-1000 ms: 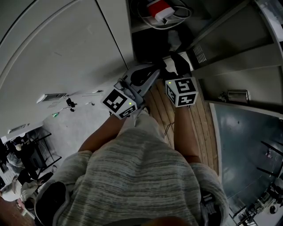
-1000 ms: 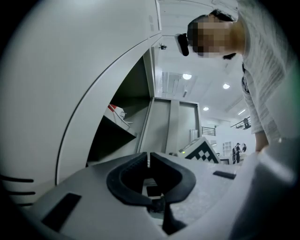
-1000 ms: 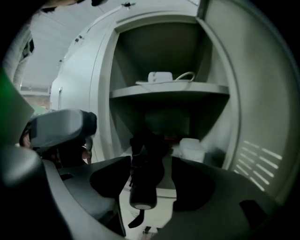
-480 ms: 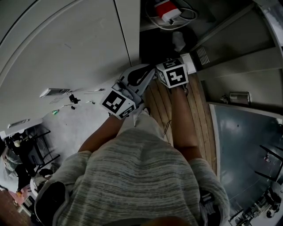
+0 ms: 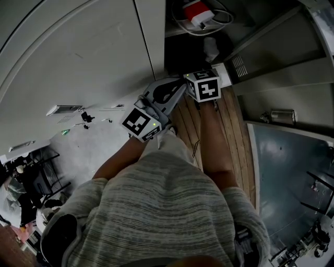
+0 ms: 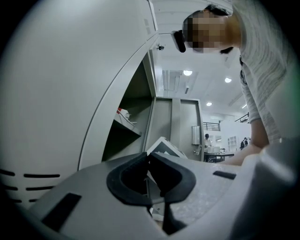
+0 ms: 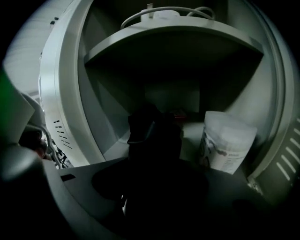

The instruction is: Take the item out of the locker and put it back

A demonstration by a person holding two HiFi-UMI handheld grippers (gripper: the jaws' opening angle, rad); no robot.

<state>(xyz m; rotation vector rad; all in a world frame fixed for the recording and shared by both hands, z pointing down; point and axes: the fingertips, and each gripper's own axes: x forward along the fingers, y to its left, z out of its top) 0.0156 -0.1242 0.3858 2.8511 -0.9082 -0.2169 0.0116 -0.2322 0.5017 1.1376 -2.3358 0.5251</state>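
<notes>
Our right gripper (image 7: 157,173), wide but just narrowing, straddles a dark item (image 7: 154,129), with a white canister (image 7: 227,143) at three o'clock. Our left gripper (image 6: 147,154) is closed, empty.

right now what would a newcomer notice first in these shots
The open locker catches the eye first, with a red-and-white device and looped white cable on its upper shelf. In the dark space below, the right gripper, jaws just closing, points at a black item beside a white canister. It is too dark to tell whether the item sits between them.
</notes>
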